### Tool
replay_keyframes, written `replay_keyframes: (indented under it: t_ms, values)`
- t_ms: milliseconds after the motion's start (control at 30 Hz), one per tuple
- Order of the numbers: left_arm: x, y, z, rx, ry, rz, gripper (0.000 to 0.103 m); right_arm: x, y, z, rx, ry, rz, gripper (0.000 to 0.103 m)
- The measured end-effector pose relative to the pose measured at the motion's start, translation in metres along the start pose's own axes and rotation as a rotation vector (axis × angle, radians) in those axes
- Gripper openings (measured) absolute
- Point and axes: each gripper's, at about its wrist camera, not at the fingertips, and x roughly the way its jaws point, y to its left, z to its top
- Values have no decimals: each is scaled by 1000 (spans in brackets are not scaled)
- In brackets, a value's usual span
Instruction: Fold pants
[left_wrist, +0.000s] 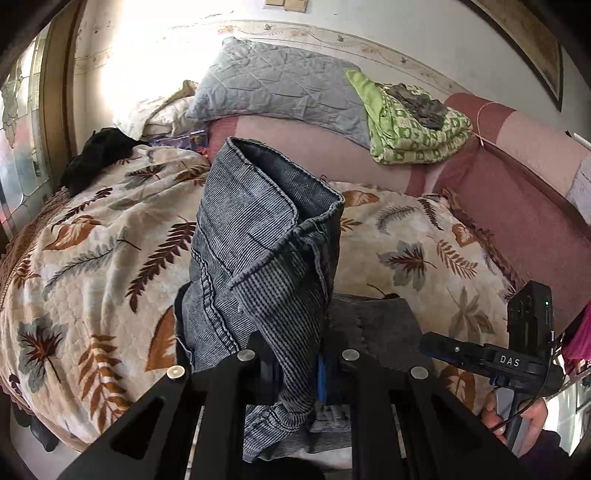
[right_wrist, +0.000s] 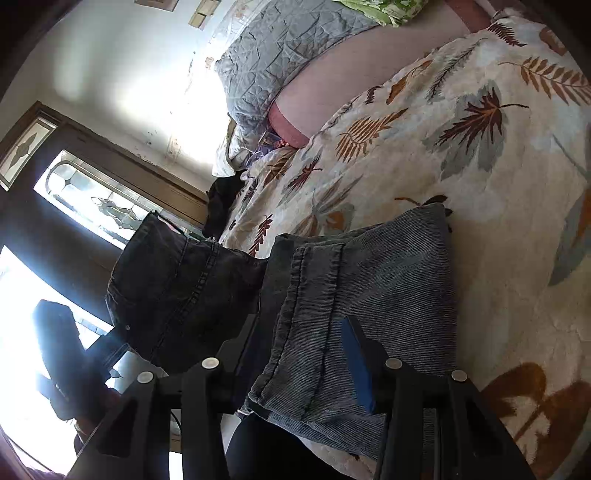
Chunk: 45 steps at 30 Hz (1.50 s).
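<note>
**Grey jeans pinched at both ends above the leaf-print bedspread**

The pants (left_wrist: 258, 258), grey ribbed denim with heavy seams, are being lifted off the bed at one end and are lying flat at the other. In the left wrist view a bunched fold of them is standing up between the fingers of the left gripper (left_wrist: 299, 373), which is closing narrowly on the cloth; the fabric is rising well above the fingers and drooping below them. In the right wrist view the rest of the pants (right_wrist: 369, 288) is lying folded on the bedspread (right_wrist: 498, 184), and the right gripper (right_wrist: 306, 365) is clamping on its near hem, a blue pad (right_wrist: 356, 363) pressing against the top layer. The lifted part is hanging dark to the left there.

Around the pants the leaf-print bedspread (left_wrist: 74, 277) is covering the bed. Farther back a grey quilted pillow (left_wrist: 273, 85) is leaning on a pink bolster (left_wrist: 295, 136), with a green patterned blanket (left_wrist: 410, 125) beside it and a black garment (left_wrist: 99, 151) at the far left edge.
</note>
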Motion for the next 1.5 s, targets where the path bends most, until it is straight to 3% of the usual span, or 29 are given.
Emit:
replay_keyframes:
  t_ms: [233,400,467,533,667,733,767,833,933,1000,1133,1300,1367,1433,1500]
  values:
    - [36,-88,-2,85,54,-106,14,-34,-26,13,98,-142,-32,49]
    - [90,-163,-51,233,203,-152,15,-73,-59,16,221,-273,-82,49]
    - [112,-181,-78,321,316,-152,19,-82,-70,18,261,-289,-87,49]
    - [112,-185,-88,348,323,-137,20,-87,-77,19,282,-299,-107,49]
    - [76,-185,-74,371,296,-201,46,-86,-76,22,276,-284,-102,49]
    - [45,-180,-66,396,207,-199,58,-83,-69,23,248,-279,-104,49]
    - [28,-177,-59,426,139,-187,66,-81,-65,21,231,-274,-103,49]
    - [9,-169,-49,467,49,-123,69,-74,-55,19,188,-254,-105,49]
    - [10,-146,-31,470,18,18,70,-61,-39,16,114,-218,-121,49]
    - [25,-124,-18,422,60,117,70,-52,-29,13,76,-184,-98,49]
    - [59,-89,-4,318,128,214,70,-36,-14,5,-3,-124,-85,49]
    - [105,-67,-3,267,157,290,70,-11,-22,-2,-17,-13,-189,49]
    - [130,-58,-3,251,215,315,70,-2,-33,-3,9,19,-229,49]
    - [159,-52,-10,256,283,339,70,-3,-39,-2,24,22,-216,49]
    - [172,-49,-11,252,296,357,80,-4,-39,-1,25,23,-208,49]
